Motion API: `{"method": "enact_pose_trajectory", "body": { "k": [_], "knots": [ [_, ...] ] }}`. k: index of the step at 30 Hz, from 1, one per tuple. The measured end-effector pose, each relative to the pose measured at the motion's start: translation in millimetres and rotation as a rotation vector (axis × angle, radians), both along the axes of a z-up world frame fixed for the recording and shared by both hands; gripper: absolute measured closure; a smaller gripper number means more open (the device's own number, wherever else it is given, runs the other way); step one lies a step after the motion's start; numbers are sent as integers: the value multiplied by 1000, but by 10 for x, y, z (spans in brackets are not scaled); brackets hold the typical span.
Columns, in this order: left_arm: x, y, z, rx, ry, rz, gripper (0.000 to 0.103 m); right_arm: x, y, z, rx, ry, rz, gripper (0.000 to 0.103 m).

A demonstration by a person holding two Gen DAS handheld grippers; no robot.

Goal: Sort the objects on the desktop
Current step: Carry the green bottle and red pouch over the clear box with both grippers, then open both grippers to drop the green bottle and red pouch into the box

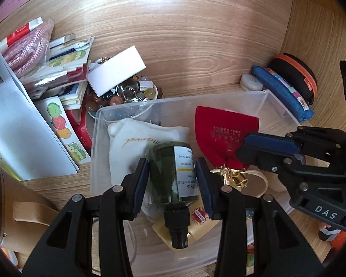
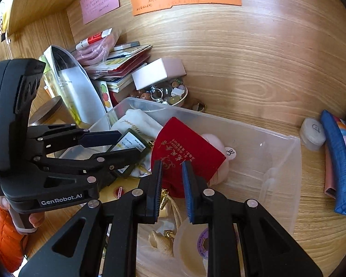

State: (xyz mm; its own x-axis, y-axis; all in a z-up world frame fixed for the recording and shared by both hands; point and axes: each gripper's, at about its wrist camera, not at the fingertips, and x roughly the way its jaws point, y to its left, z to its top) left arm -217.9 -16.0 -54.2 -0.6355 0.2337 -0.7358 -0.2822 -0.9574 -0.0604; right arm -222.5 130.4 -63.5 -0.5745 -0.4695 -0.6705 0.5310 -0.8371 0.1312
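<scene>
Desktop objects — placement step, both grippers loaded over the clear plastic bin (image 1: 276, 102).

I hold the dark green bottle (image 1: 173, 175) clamped in the left gripper (image 1: 171, 180), cap toward the camera, above the white cloth pouch (image 1: 136, 140) already in the bin. My right gripper (image 2: 171, 184) is clenched on the neck of the red pouch (image 2: 186, 150), hanging over the bin's middle. Next, as I judge it — lower each item to a free spot, release, and withdraw without snagging the red pouch's gold cord (image 1: 233, 175).

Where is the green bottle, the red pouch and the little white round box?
green bottle (image 1: 170, 173): left wrist view, on its glass body beside the label.
red pouch (image 2: 186, 150): right wrist view, middle of the red cloth.
little white round box (image 2: 312, 133): right wrist view, on its lid.
</scene>
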Motion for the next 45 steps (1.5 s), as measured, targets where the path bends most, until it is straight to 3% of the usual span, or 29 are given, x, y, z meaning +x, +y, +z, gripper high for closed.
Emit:
{"method": "enact_pose_trajectory", "body": {
  "k": [6,11,13,18,25,34,45],
  "knots": [
    [41,-3,65,-1,19,5,61,0,5,0,-11,-9,-3,87],
    [135,-27,202,-9,55,28,52,2,20,59,-13,-11,-9,82],
    [186,-27,256,-9,65,29,49,42,27,122,-11,10,-14,78],
    [348,-24,345,-36,90,41,41,166,45,272,-5,64,-27,55],
    [630,-46,512,-66,150,65,27,360,108,435,-14,87,-41,46],
    [1029,-35,566,-84,190,56,15,693,264,537,11,136,-53,45],
    [1275,52,164,-82,91,28,14,967,480,330,-20,72,-68,45]
  ]
}}
